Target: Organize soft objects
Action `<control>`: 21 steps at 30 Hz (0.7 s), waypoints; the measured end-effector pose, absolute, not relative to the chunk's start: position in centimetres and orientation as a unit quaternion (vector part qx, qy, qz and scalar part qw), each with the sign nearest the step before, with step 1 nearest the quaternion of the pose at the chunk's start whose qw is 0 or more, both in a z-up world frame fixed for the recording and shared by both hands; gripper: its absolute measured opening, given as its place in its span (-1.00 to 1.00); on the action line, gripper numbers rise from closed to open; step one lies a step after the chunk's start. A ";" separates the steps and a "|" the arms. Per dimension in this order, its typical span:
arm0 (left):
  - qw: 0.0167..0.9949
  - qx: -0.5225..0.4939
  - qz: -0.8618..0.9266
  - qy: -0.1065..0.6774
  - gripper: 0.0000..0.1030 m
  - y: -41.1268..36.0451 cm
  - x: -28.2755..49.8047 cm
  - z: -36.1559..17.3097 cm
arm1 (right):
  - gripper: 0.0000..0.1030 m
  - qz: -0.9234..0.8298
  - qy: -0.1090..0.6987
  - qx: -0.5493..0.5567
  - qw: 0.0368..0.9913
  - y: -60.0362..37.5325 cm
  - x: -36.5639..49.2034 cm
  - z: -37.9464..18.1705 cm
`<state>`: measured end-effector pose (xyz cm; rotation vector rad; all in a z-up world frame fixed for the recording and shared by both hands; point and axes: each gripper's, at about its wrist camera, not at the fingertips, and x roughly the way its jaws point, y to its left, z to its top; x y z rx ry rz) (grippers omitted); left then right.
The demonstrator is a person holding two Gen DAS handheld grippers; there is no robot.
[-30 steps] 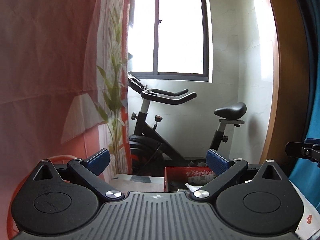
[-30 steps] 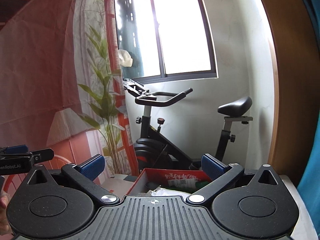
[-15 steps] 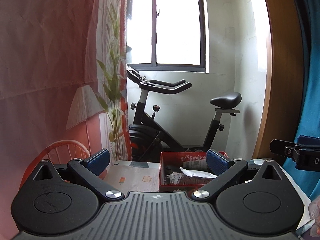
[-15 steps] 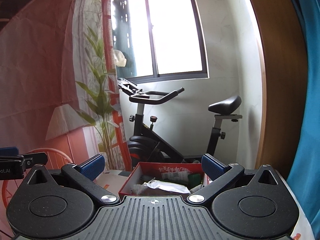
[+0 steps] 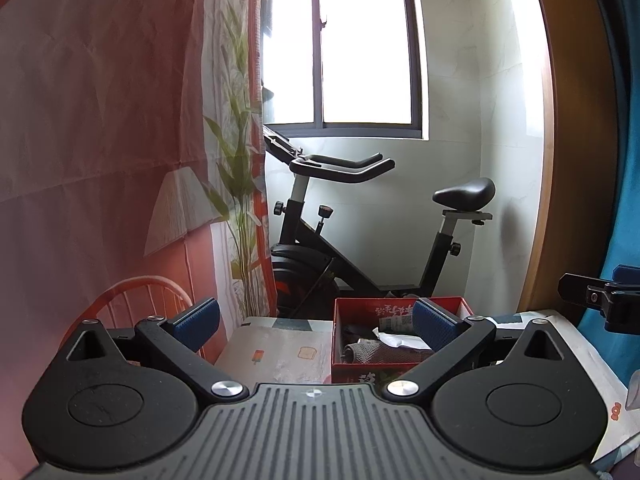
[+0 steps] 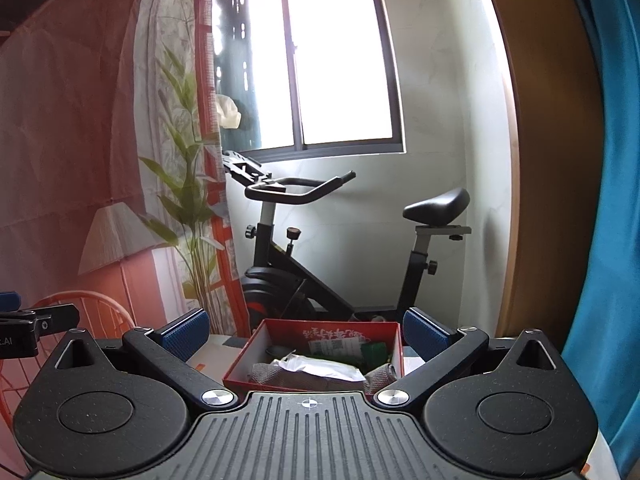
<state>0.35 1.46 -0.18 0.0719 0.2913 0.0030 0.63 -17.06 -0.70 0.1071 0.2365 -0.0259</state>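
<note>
Both tools pitched down, box now in view.
I see left tool (image 5: 316, 322) and right tool (image 6: 306, 330) spread, empty; red box (image 6: 276, 344) of soft items ahead on tabletop (image 5: 276, 354).

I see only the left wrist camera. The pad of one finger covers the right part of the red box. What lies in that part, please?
Observer: The right wrist view shows a green item at the back right corner of the red box. I cannot tell what it is.
Operator: Thank you. Is the right gripper open? I see only its edge.
Observer: Yes, the right gripper is open, with nothing held between its blue pads.
</note>
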 end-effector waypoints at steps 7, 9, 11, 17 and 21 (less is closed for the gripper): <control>0.989 0.034 0.002 0.146 1.00 1.5 0.5 -0.1 | 0.99 -0.012 0.117 0.051 0.992 -16.7 0.8 -0.5; 0.989 0.032 0.003 0.146 1.00 1.6 0.5 -0.1 | 0.99 -0.011 0.118 0.052 0.992 -16.8 0.7 -0.5; 0.989 0.031 0.004 0.145 1.00 1.5 0.5 -0.1 | 0.99 -0.006 0.118 0.053 0.992 -16.7 0.7 -0.4; 0.989 0.032 0.004 0.147 1.00 1.5 0.5 0.0 | 0.99 -0.007 0.116 0.051 0.992 -16.9 0.5 -0.3; 0.989 0.031 0.007 0.148 1.00 1.4 0.5 0.0 | 0.99 -0.012 0.113 0.044 0.993 -16.8 0.1 -0.4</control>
